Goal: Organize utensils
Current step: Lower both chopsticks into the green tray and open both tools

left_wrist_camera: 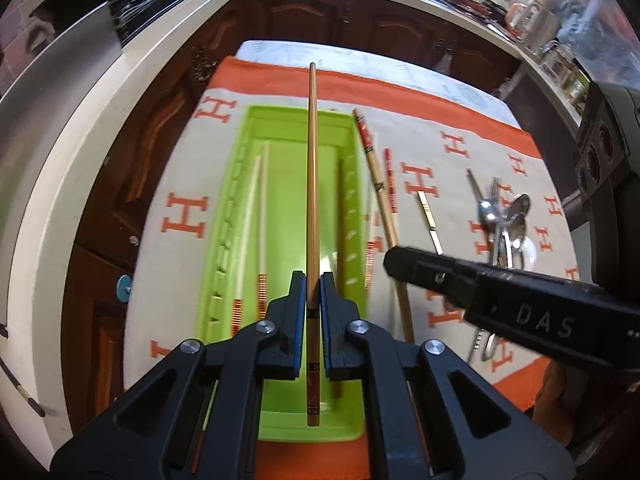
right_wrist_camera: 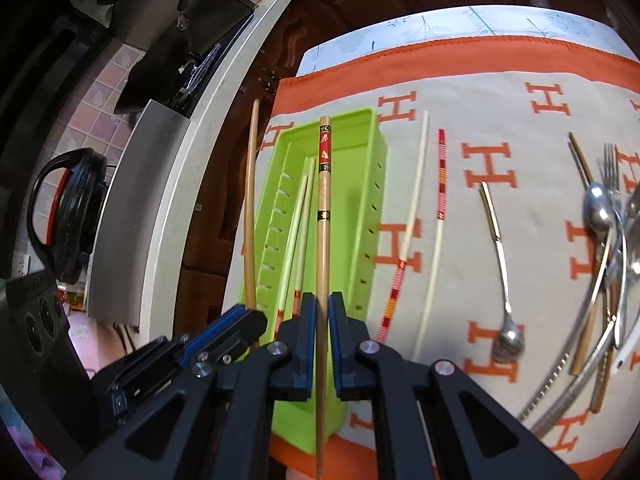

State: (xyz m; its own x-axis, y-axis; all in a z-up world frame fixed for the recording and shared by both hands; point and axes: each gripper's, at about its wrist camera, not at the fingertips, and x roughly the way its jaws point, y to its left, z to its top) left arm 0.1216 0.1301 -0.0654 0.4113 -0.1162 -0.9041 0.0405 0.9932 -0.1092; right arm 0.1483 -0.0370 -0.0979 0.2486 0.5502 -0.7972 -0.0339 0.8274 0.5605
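My left gripper (left_wrist_camera: 314, 280) is shut on a bamboo chopstick (left_wrist_camera: 313, 160) with a red decorated end. It holds the stick lengthwise above the green tray (left_wrist_camera: 224, 240). In the tray lie two white chopsticks (left_wrist_camera: 262, 208) with striped ends and a brown one (left_wrist_camera: 340, 208) along the right wall. My right gripper (right_wrist_camera: 322, 300) is shut on a matching bamboo chopstick (right_wrist_camera: 323, 240), also over the green tray (right_wrist_camera: 376, 184). In the left wrist view the right gripper (left_wrist_camera: 394, 260) is just right of the tray. In the right wrist view the left gripper (right_wrist_camera: 248, 316) shows at lower left.
An orange-bordered cloth (right_wrist_camera: 500, 92) with H marks covers the table. On it lie two more striped white chopsticks (right_wrist_camera: 416, 200), a small spoon (right_wrist_camera: 500, 264) and a pile of forks and spoons (right_wrist_camera: 608, 240). A pale kitchen counter (left_wrist_camera: 80, 128) curves around the table.
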